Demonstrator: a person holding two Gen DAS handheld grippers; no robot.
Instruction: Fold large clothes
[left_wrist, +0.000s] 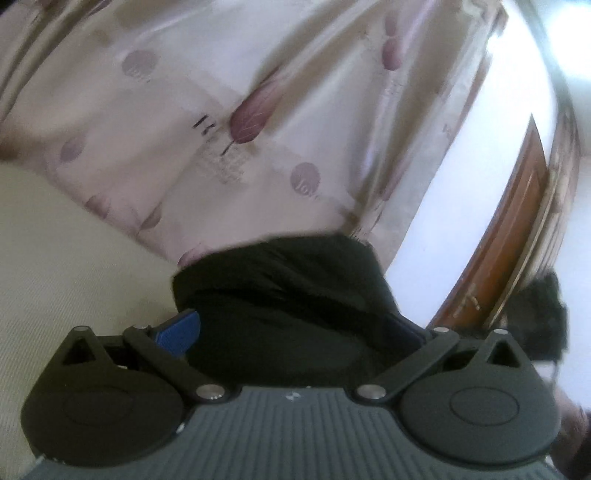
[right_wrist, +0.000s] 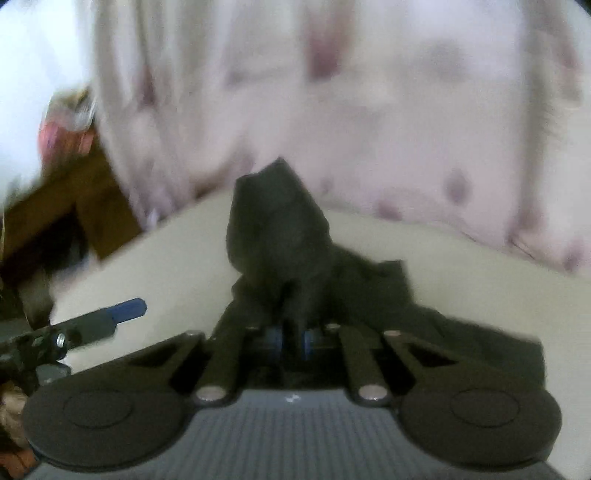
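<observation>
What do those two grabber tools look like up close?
Both match: the left gripper and right gripper have a ribbed grey body, two round black discs, black link bars with silver pins, and blue pads on the jaws. No cables or sleeves show.

The right gripper (right_wrist: 291, 339) is clamped nearly closed, while the left gripper (left_wrist: 295, 328) is spread wide.

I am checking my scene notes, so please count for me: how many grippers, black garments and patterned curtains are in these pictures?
Grippers: 2, the left gripper open around cloth, the right gripper shut on cloth.
Black garments: 1, the black garment.
Patterned curtains: 1, the curtain.
Total: 4.
</observation>
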